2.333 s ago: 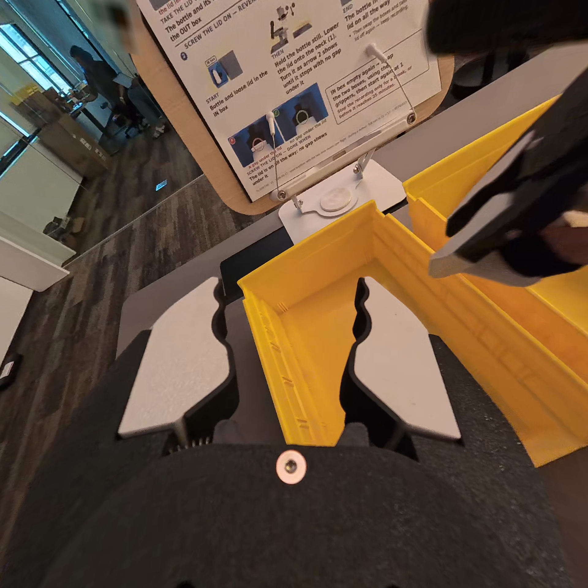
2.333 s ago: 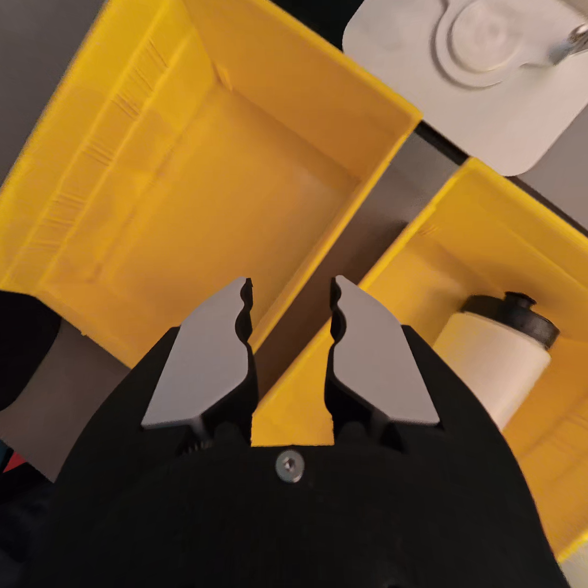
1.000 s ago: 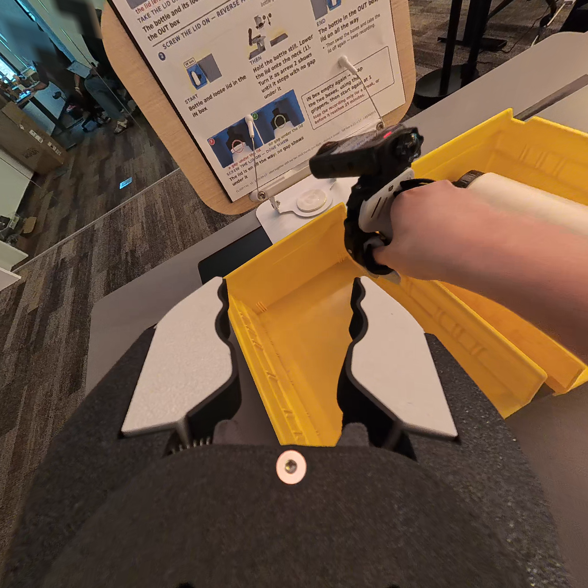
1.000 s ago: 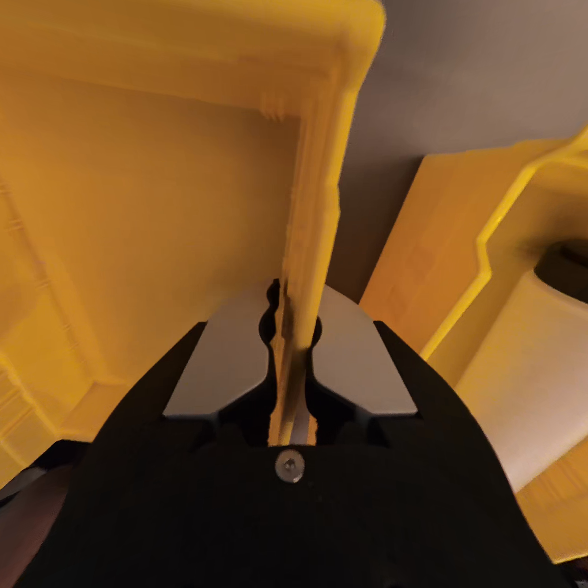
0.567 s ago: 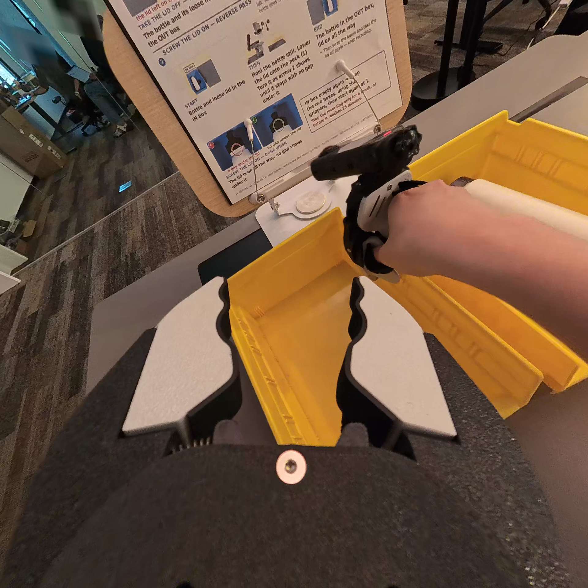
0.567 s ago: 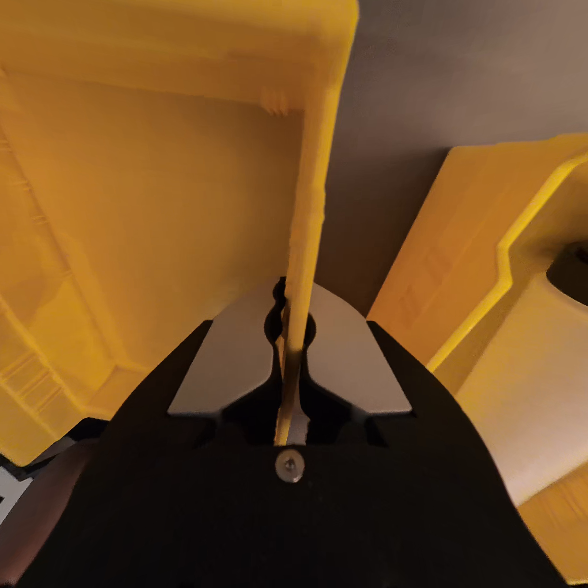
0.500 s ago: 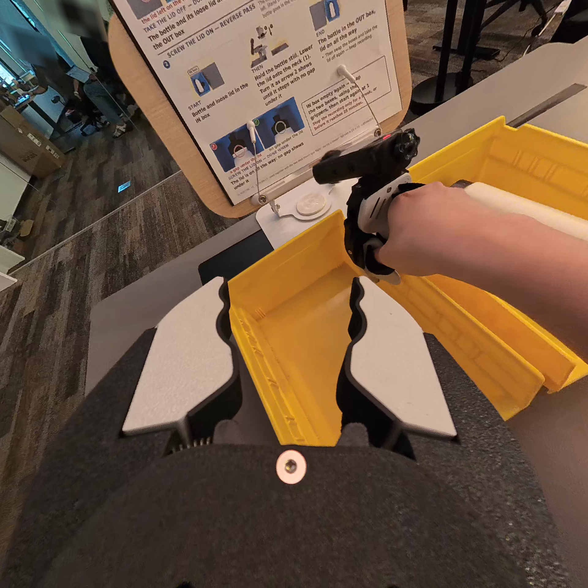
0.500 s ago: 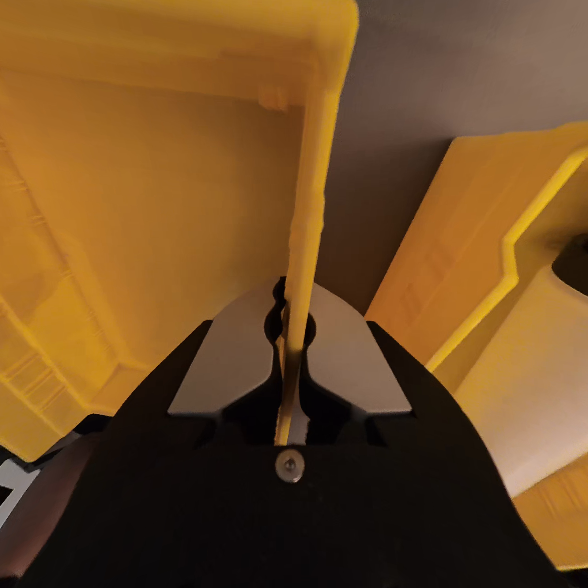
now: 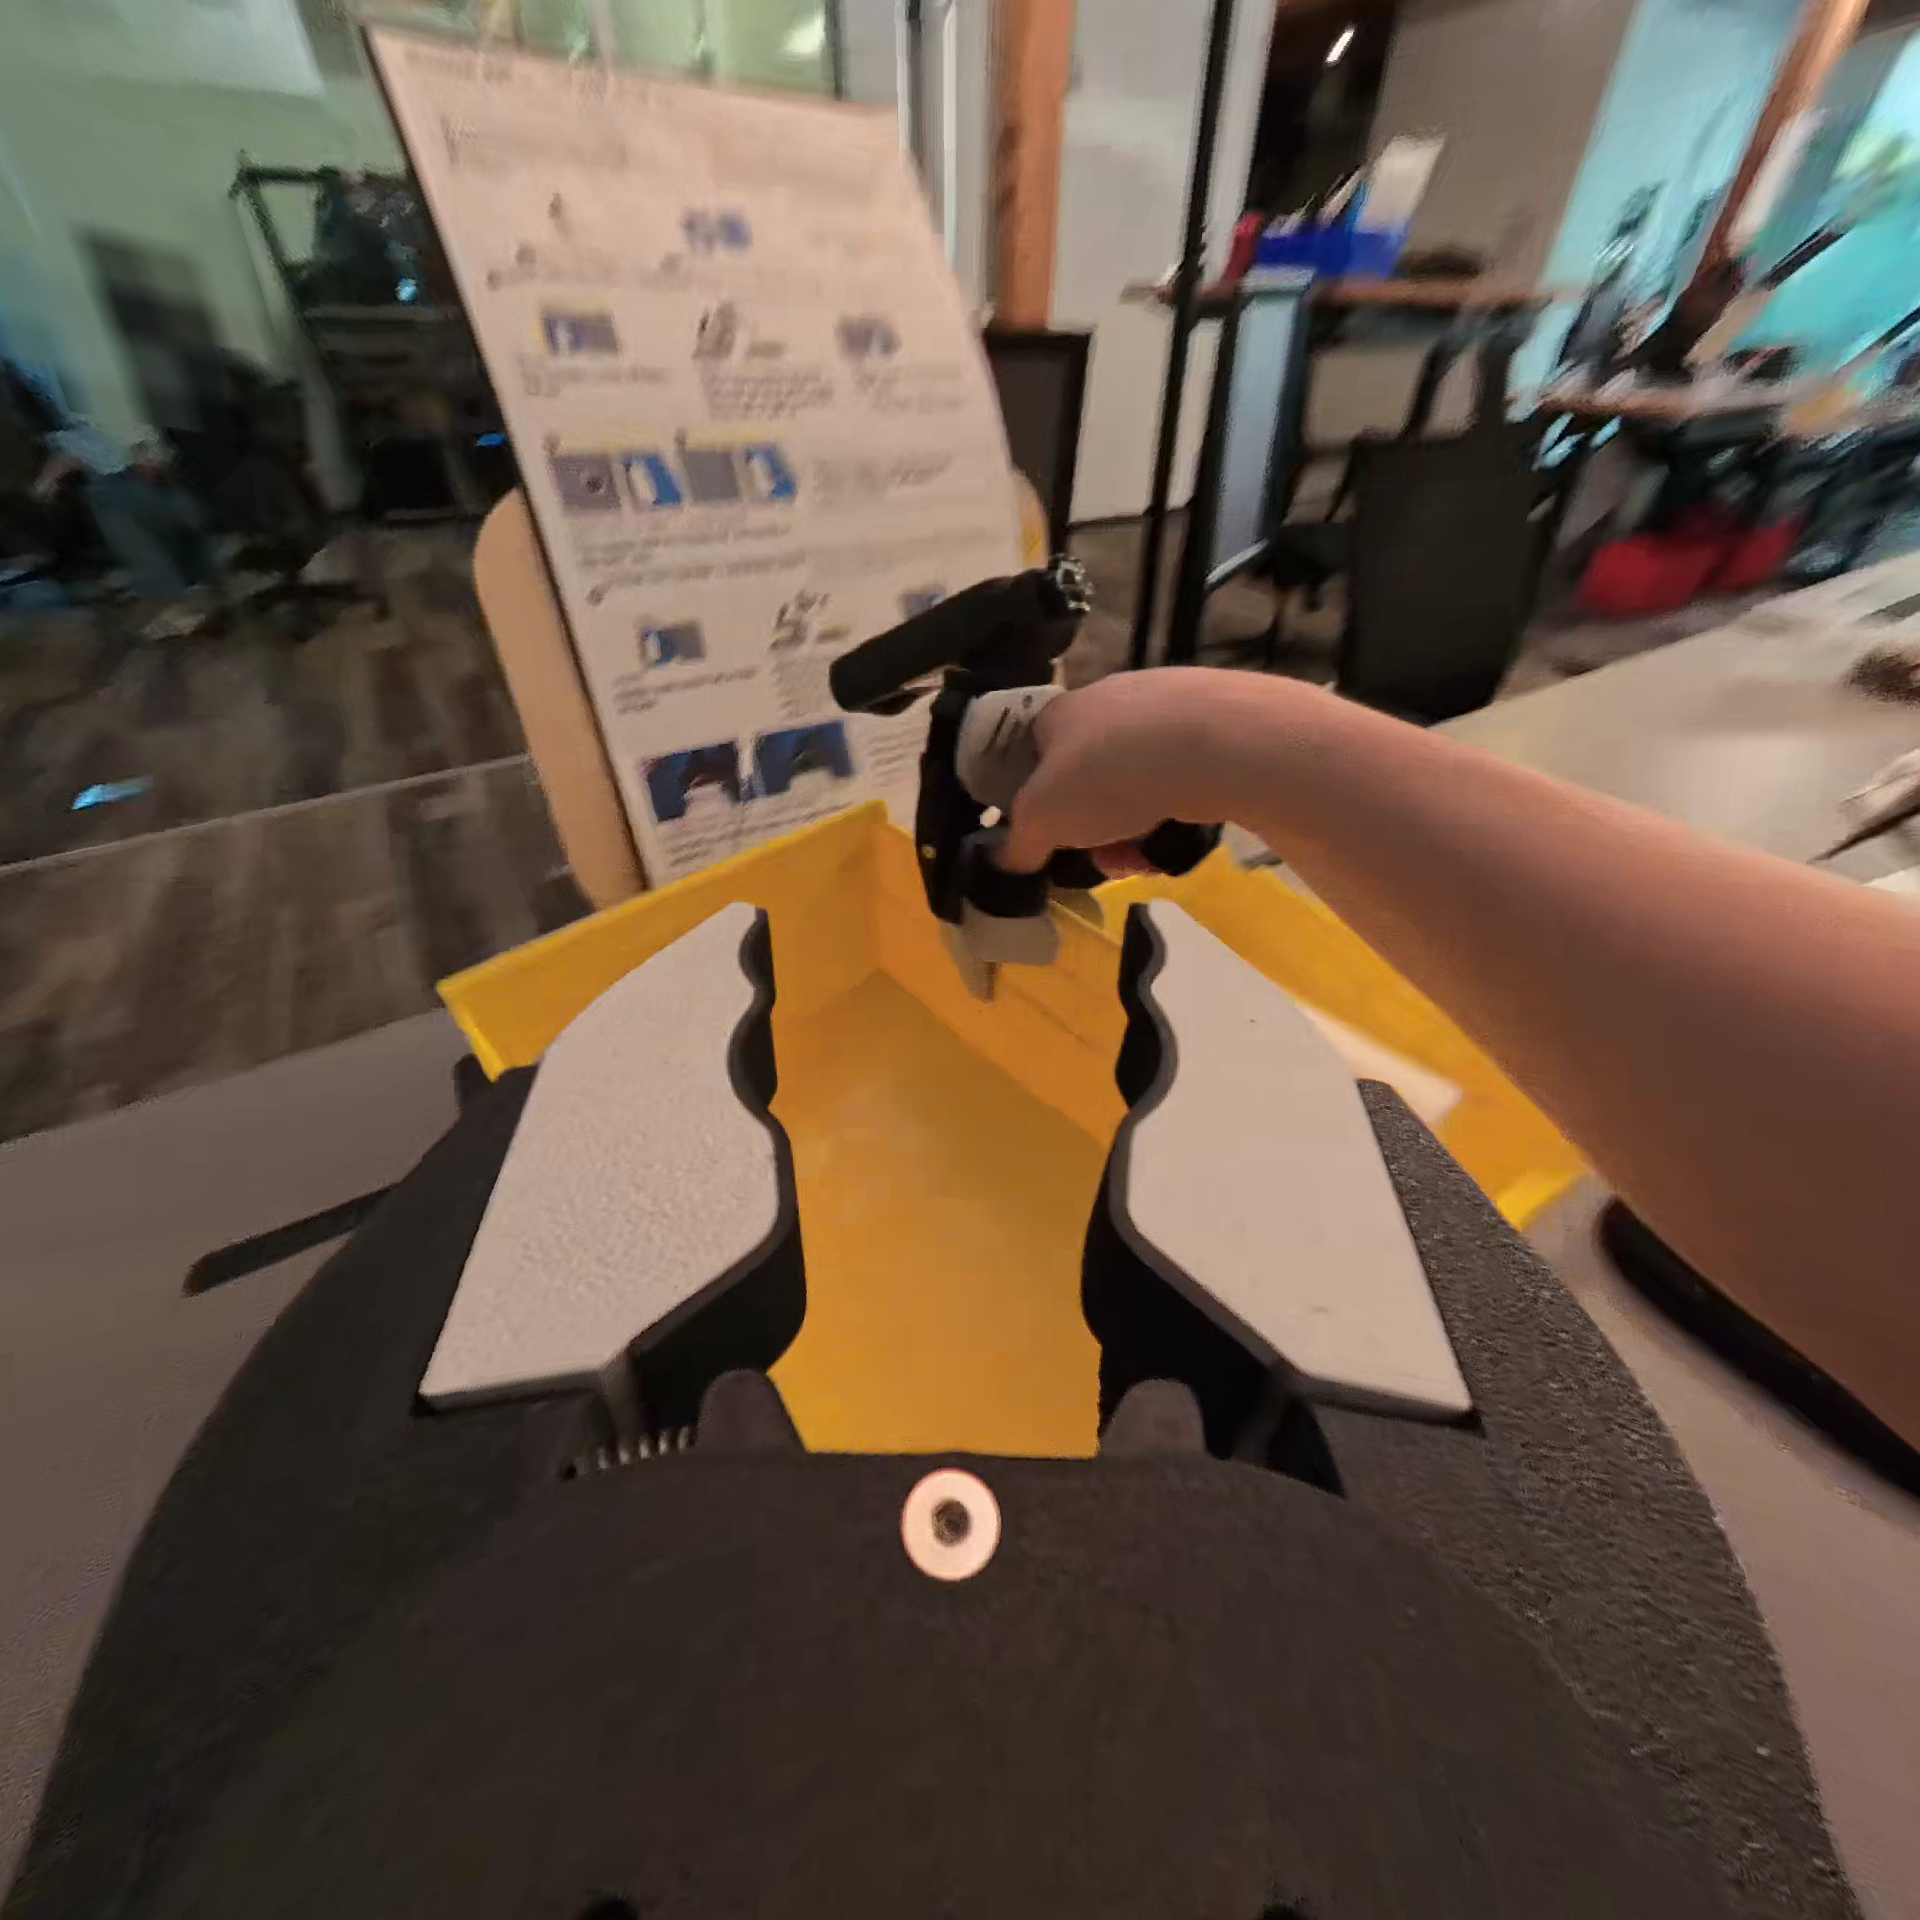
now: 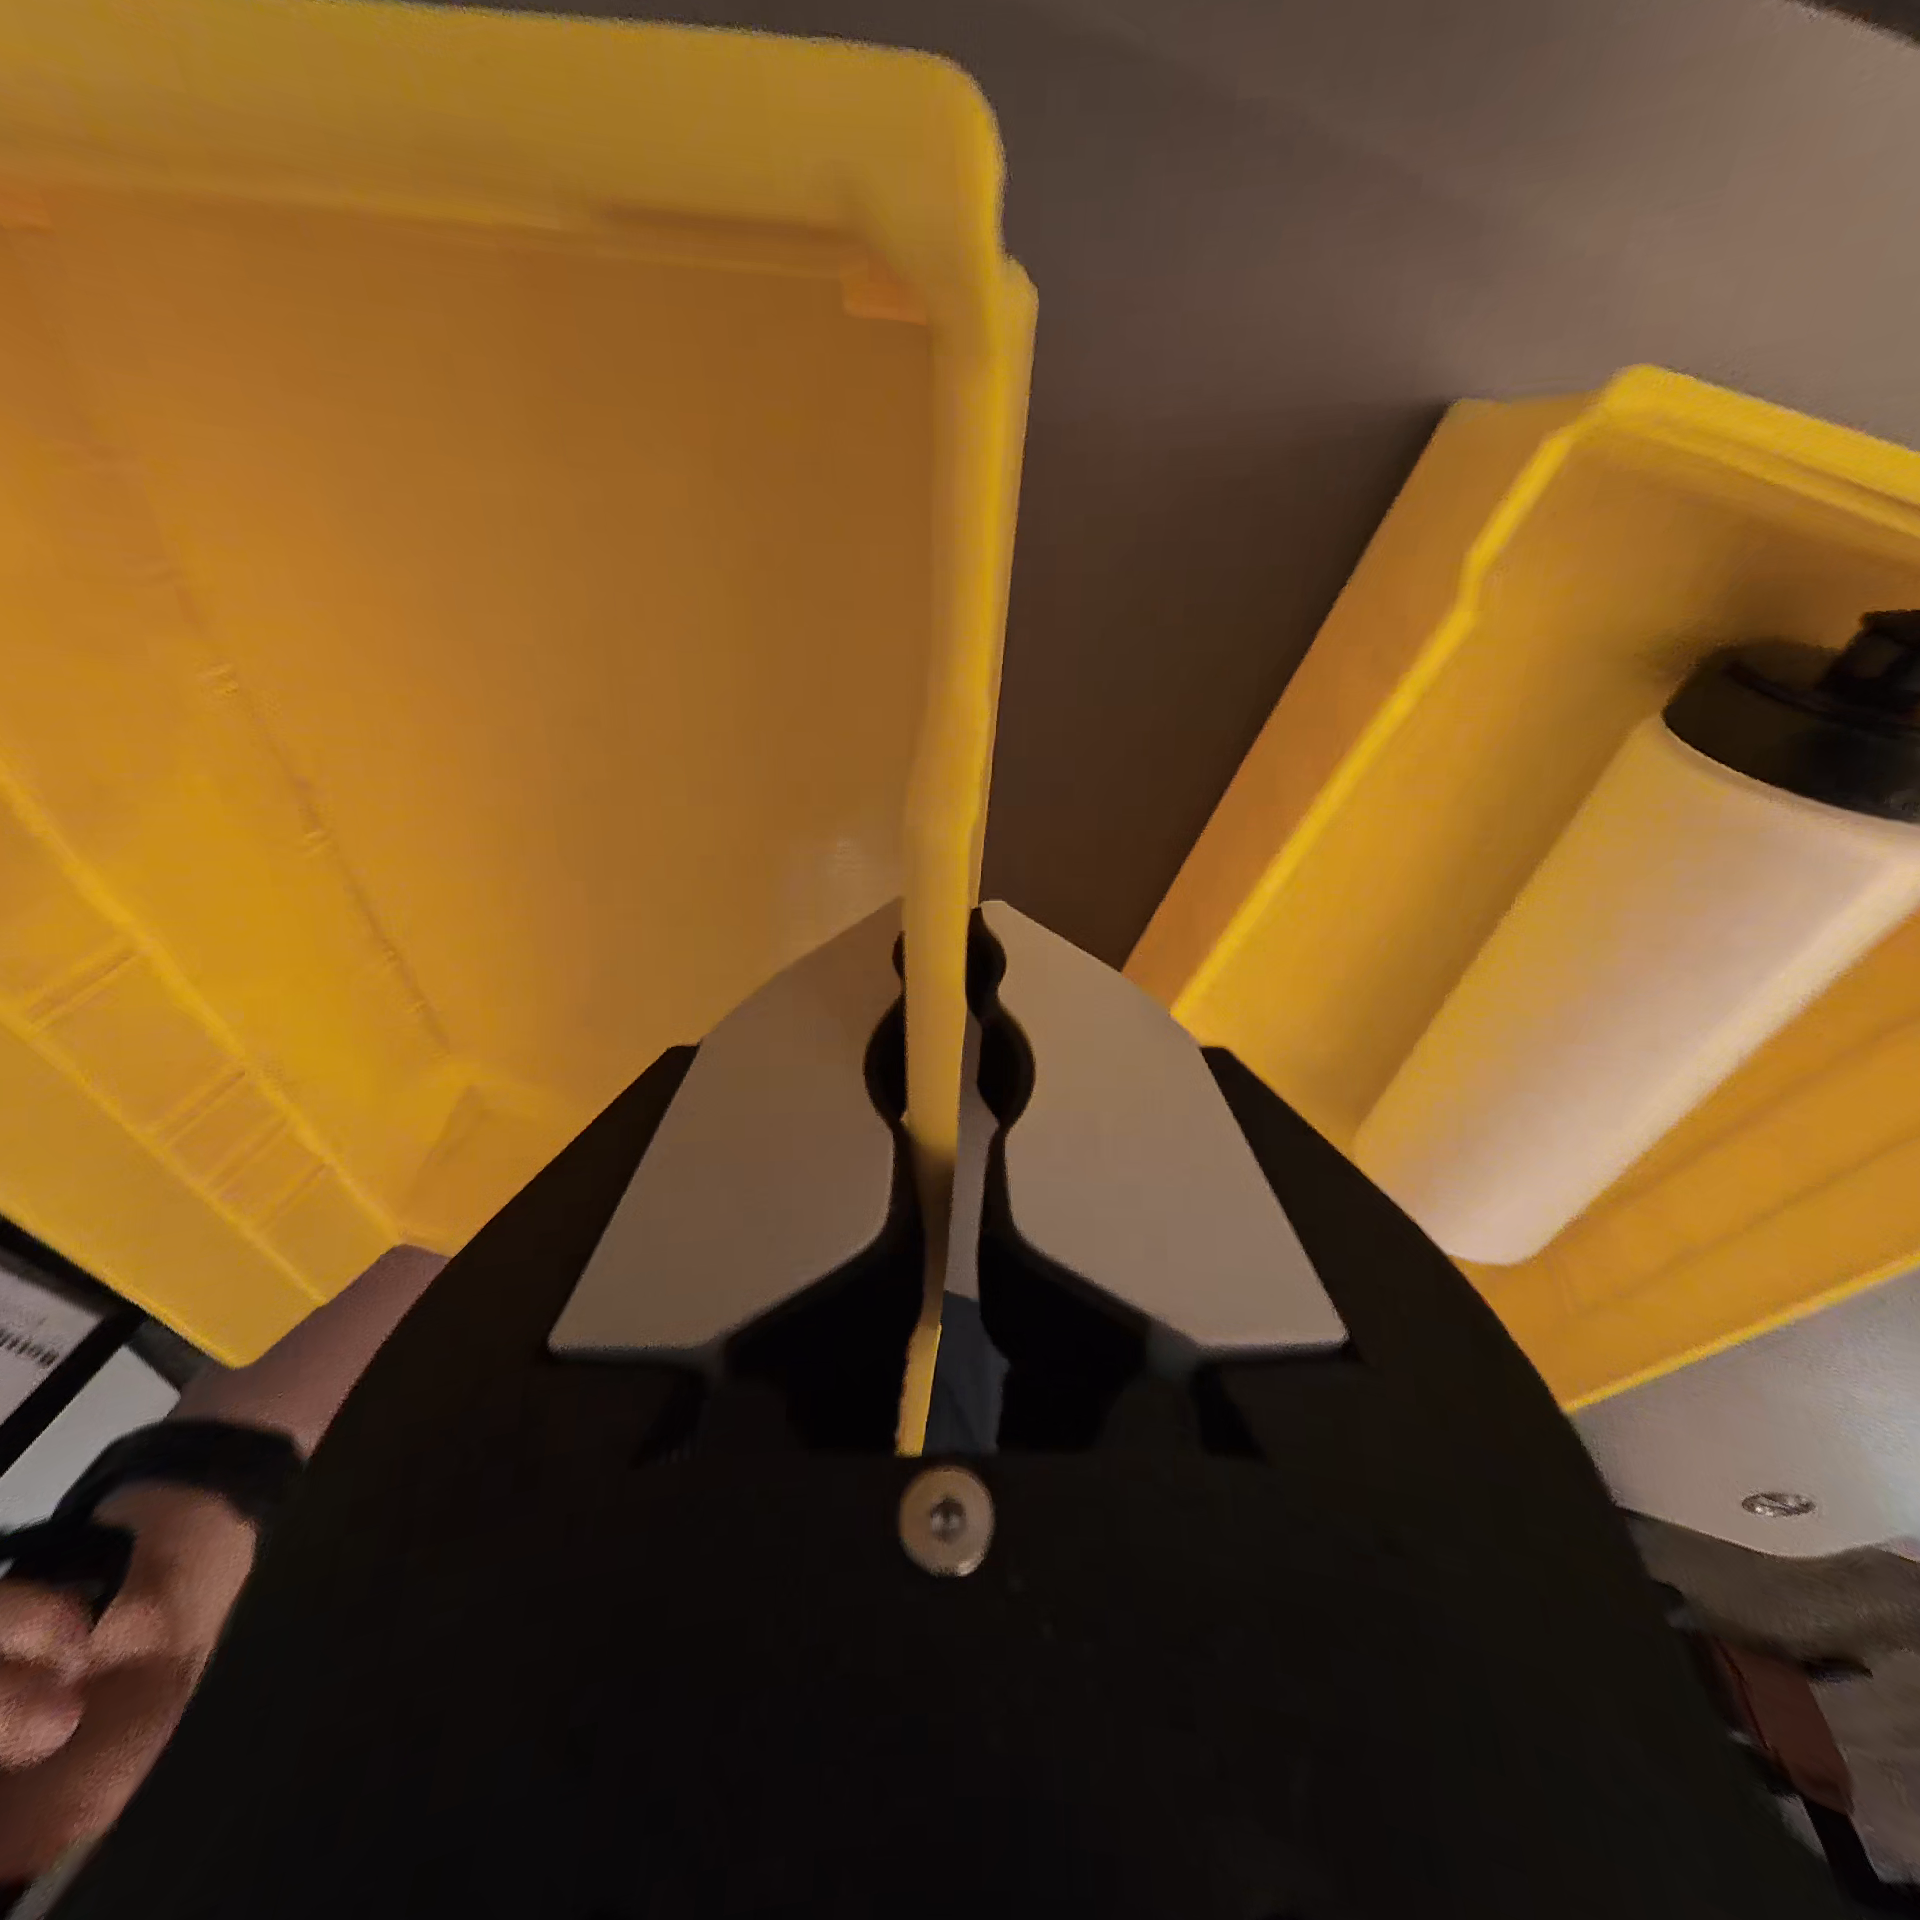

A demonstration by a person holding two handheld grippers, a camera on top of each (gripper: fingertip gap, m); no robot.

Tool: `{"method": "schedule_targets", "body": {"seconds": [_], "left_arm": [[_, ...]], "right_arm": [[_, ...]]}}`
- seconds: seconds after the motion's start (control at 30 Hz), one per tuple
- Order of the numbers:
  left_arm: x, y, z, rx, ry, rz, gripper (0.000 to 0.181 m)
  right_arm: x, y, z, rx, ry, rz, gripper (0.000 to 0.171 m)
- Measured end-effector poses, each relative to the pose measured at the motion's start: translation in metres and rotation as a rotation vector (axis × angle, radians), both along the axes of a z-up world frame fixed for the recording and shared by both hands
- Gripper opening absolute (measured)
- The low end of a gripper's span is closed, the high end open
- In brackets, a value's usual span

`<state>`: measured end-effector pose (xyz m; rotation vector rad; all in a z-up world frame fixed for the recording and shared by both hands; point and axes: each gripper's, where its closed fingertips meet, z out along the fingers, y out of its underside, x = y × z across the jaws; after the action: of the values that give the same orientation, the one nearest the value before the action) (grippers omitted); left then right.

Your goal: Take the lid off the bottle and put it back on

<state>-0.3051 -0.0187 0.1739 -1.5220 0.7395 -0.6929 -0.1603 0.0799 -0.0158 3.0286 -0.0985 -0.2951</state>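
Note:
A white bottle [image 10: 1642,987] with a black lid [image 10: 1818,727] lies on its side in the right yellow bin [image 10: 1351,779]. My right gripper [image 10: 940,914] is shut on the side wall of the empty left yellow bin [image 10: 468,623]. In the left wrist view, the right gripper [image 9: 982,971], held by a hand, pinches that wall from above. My left gripper [image 9: 945,930] is open and empty, with its fingers spread over the near end of the empty bin [image 9: 935,1195]. The arm hides most of the right bin [image 9: 1527,1174] and the bottle there.
An instruction board [image 9: 748,499] on a stand rises behind the bins. Both bins rest on a grey table [image 9: 156,1247], with a strip of bare table [image 10: 1247,312] between them. A hand with a black wrist band [image 10: 156,1475] shows below the empty bin.
My right gripper closed on the empty bin's wall and still holds it. The gap to the bottle's bin has widened. My left gripper's view has swung up to a more level angle, fingers still open.

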Motion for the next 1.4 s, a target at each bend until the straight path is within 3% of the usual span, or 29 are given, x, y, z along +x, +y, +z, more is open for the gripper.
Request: {"method": "schedule_targets", "body": {"seconds": [0.13,0.23,0.37,0.47,0.63,0.73,0.83,0.93,1.1,1.23,1.4], "left_arm": [[-0.007,-0.028,0.022,0.051,-0.087,-0.057,0.069],[0.005,-0.042,0.019,0.036,-0.072,-0.138,0.065],[0.045,-0.043,-0.028,-0.120,0.095,-0.269,0.071],[0.081,-0.024,-0.079,-0.246,0.222,-0.303,0.071],[0.131,0.016,-0.167,-0.473,0.301,-0.296,0.061],[0.136,0.029,-0.189,-0.441,0.348,-0.235,0.057],[0.145,0.021,-0.208,-0.537,0.358,-0.290,0.058],[0.160,0.021,-0.225,-0.621,0.372,-0.307,0.058],[0.192,0.022,-0.249,-0.751,0.571,-0.311,0.059],[0.202,0.015,-0.263,-0.890,0.766,-0.344,0.054],[0.201,0.020,-0.268,-0.959,0.950,-0.295,0.033]], "right_arm": [[0.047,-0.015,0.058,0.072,0.068,-0.056,0.007],[0.112,-0.039,0.093,0.133,0.079,-0.154,0.007],[0.214,-0.099,0.115,0.172,0.068,-0.314,0.007],[0.288,-0.155,0.112,0.171,0.064,-0.460,0.006],[0.387,-0.236,0.082,0.122,0.005,-0.605,0.007],[0.430,-0.267,0.050,0.089,-0.017,-0.631,0.008],[0.457,-0.283,0.008,0.068,0.018,-0.623,0.008],[0.473,-0.291,-0.031,0.037,0.078,-0.619,0.009],[0.489,-0.290,-0.077,0.011,0.143,-0.617,0.010],[0.486,-0.281,-0.096,0.003,0.181,-0.595,0.016],[0.478,-0.262,-0.103,0.015,0.195,-0.585,0.013]]}}
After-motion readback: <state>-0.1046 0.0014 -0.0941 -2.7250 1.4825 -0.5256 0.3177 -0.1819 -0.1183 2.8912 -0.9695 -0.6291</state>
